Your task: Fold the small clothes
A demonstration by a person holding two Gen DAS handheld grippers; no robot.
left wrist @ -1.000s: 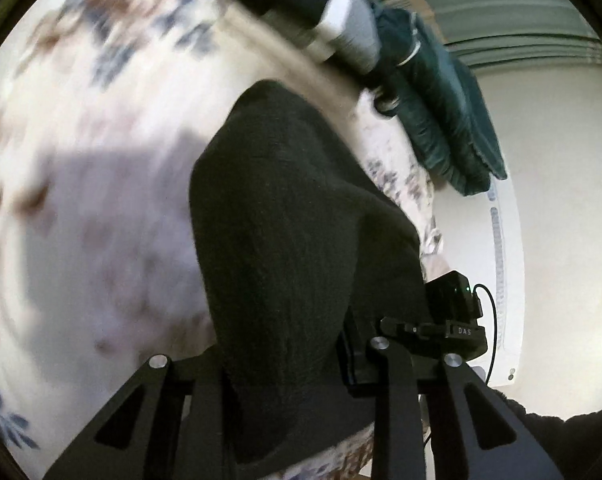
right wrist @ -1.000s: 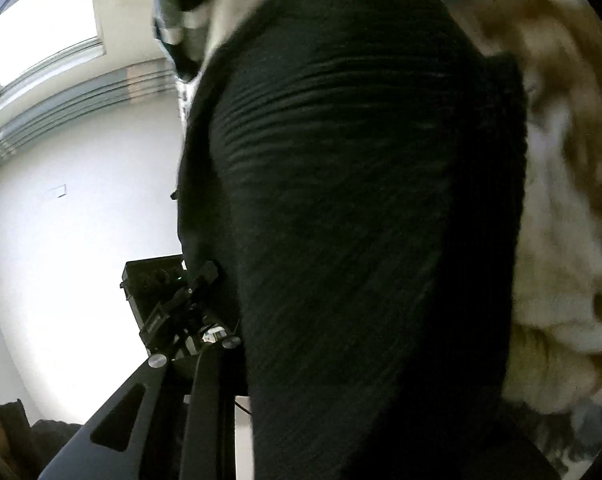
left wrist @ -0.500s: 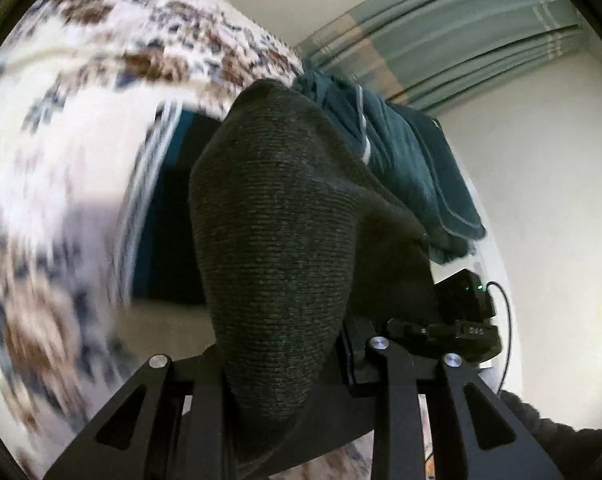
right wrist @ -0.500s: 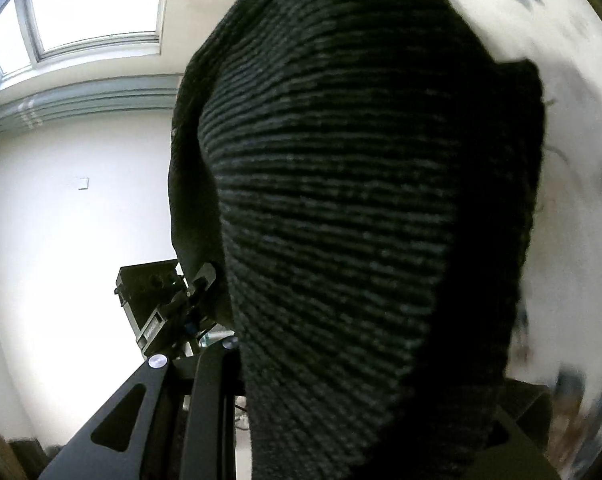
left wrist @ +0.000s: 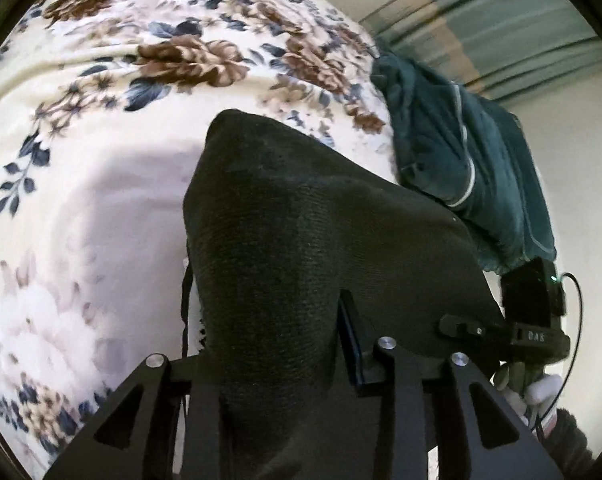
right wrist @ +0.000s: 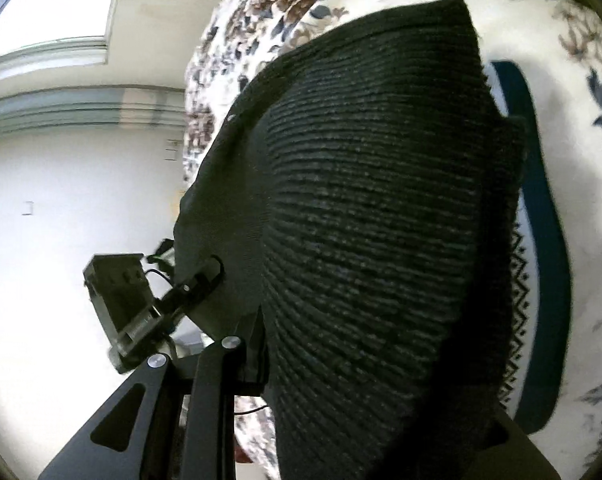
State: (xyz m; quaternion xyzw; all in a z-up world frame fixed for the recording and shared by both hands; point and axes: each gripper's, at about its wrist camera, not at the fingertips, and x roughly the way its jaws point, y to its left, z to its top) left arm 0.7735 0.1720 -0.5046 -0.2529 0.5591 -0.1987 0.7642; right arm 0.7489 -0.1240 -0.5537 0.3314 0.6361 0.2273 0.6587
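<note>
Swept off the patterned garment (right wrist: 541, 240) onto bare floral bedspread (left wrist: 101, 120); dark knit (left wrist: 301, 260) between left gripper (left wrist: 277, 368) and right gripper (right wrist: 361, 380), jaws opening; release likely.

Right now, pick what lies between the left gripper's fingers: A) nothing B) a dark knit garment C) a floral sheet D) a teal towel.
B: the dark knit garment drapes between the fingers of the left gripper, whose jaws are opening, above the floral sheet.
</note>
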